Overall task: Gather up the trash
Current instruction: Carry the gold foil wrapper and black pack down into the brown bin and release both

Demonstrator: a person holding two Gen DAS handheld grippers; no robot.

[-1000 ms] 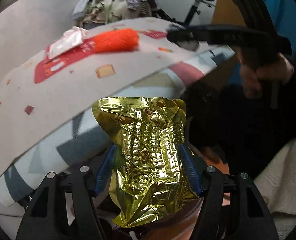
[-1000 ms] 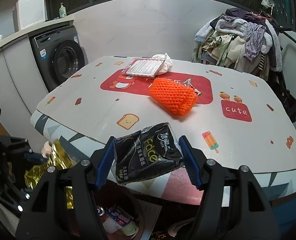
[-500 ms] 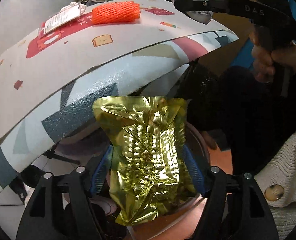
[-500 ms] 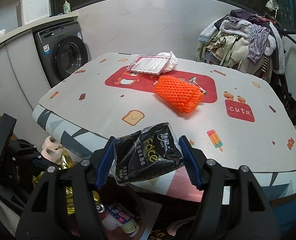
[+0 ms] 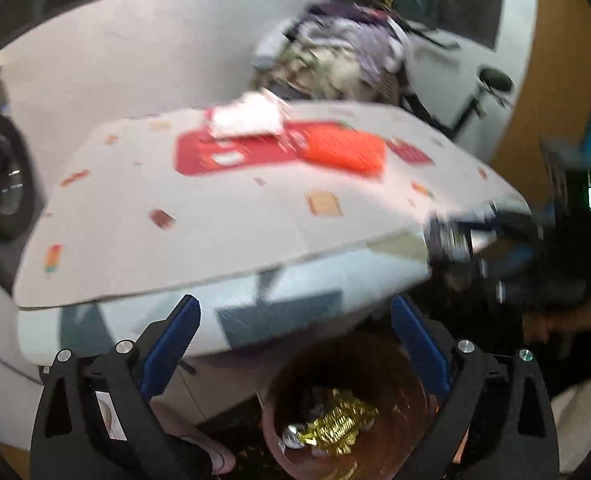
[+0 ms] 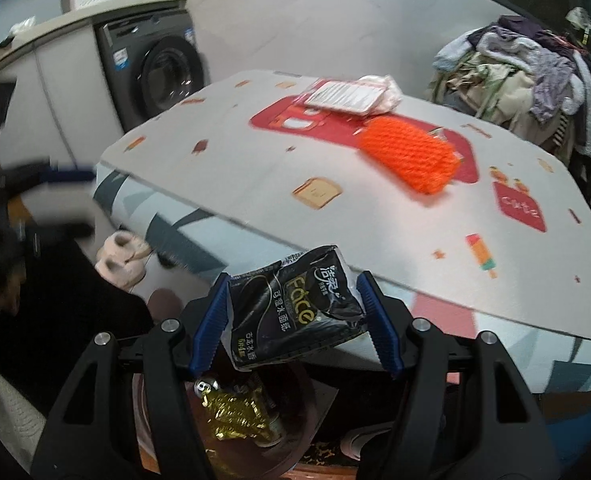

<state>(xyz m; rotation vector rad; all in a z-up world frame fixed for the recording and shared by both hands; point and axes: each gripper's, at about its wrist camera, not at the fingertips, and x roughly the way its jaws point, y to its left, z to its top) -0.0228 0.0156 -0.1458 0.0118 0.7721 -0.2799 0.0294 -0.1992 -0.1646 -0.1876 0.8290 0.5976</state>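
Left gripper (image 5: 293, 330): jaws opening, spread wide, nothing between the blue pads (image 5: 171, 344). It hangs over the brown bin (image 5: 411, 396), which sits below the table edge. Gold foil (image 5: 341, 426) lies crumpled inside the bin, next to a can (image 5: 291, 436).

Right gripper (image 6: 295, 322): pads pinching a black tissue pack (image 6: 295, 312) from both sides, pack tilted, held above the bin (image 6: 307, 416) at the table's near edge. From this view the foil (image 6: 235, 414) and can (image 6: 205, 386) show in the bin directly under the pack.

Table (image 6: 255, 184) carries a patterned mat. On it, well apart from both grippers: orange net sleeve (image 6: 413, 156), with a small wrapper (image 6: 439, 134) touching its far end; a clear labelled packet (image 6: 343, 94) lying on a white bag (image 6: 383, 88) further back.

Around: washer (image 6: 159, 68) at left, clothes pile (image 6: 519, 68) at right, slipper (image 6: 121, 256) on the floor under the table. Left view is motion-blurred.
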